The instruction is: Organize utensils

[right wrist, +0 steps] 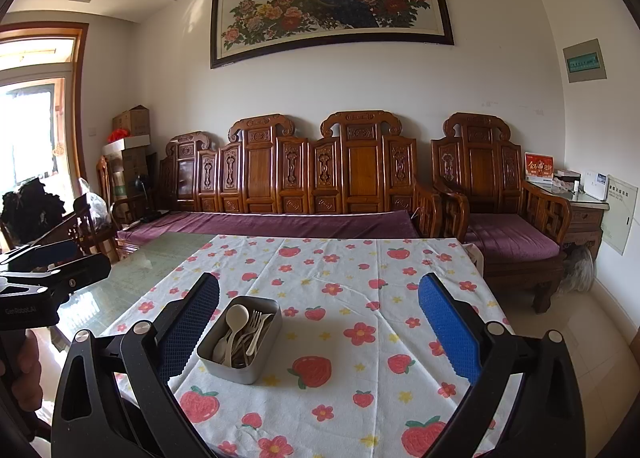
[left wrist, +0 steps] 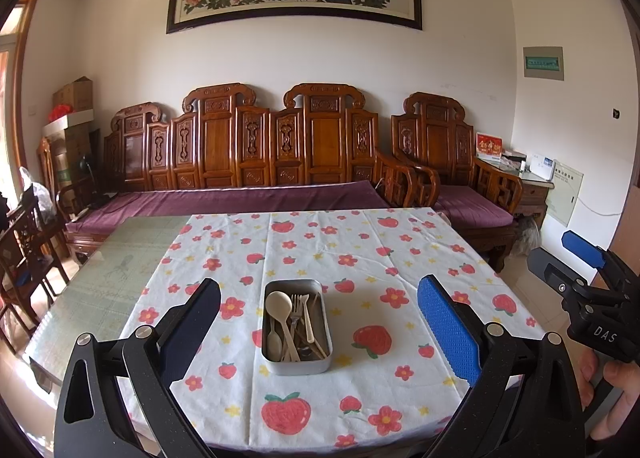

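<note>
Left wrist view: the left gripper (left wrist: 318, 312), jaws wide apart, frames a rectangular metal tin (left wrist: 296, 326) of pale plastic utensils (left wrist: 290, 324) on the strawberry-print cloth (left wrist: 360, 258) tabletop. Right wrist view: the right gripper (right wrist: 320, 312), jaws apart, hovers right of the tin (right wrist: 239, 339)

Grey metal tin (left wrist: 297, 362) on tablecloth, holding jumbled cream spoons (left wrist: 277, 308), forks (left wrist: 296, 308).

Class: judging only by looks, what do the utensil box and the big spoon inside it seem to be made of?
Utensil box: probably metal, a dull grey satin wall with thin rounded rim. Big spoon: likely plastic or a similar composite, matte cream, no metallic glint.
</note>
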A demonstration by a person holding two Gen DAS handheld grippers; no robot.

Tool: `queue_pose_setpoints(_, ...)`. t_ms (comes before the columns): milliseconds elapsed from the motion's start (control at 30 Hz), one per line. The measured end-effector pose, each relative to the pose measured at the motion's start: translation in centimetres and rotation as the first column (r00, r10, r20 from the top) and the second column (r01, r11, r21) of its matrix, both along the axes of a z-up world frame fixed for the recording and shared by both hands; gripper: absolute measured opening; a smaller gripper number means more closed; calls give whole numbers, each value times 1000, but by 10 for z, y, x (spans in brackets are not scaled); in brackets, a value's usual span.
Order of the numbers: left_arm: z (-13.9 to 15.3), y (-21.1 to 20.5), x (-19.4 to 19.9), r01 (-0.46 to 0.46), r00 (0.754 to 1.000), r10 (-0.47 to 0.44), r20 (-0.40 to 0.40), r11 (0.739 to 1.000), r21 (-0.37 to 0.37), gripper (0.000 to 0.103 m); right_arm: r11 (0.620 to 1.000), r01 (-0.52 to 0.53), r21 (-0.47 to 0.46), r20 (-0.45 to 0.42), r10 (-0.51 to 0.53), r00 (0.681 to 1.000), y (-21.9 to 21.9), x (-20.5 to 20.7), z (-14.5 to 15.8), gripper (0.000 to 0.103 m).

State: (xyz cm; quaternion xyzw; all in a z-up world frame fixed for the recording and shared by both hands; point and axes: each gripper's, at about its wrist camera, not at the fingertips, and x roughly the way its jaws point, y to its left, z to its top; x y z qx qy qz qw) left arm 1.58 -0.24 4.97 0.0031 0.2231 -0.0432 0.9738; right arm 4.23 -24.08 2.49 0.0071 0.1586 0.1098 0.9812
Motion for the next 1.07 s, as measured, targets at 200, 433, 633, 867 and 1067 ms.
queue_pose_setpoints(200,0,0,0,1,1000,-1,0,1000,0,95,1000,1,-1,0,-1,1000,-1,0,0,100)
queue_pose_setpoints(433,0,0,0,1,1000,-1,4,1000,-1,95,1000,0,-1,0,0,1000,-1,0,0,100)
queue_pose_setpoints(633,0,-1,0,1,1000,-1,5,1000,-1,95,1000,-1,1,-1,1,1000,-1,0,1,100)
queue_pose_setpoints(867,1,-2,-1,2,1000,-2,4,1000,0,95,1000,0,1,0,0,1000,-1,0,-1,100)
queue_pose_setpoints(1067,3,-3,-1,2,1000,-2,4,1000,-3,95,1000,0,1,0,0,1000,0,-1,-2,100)
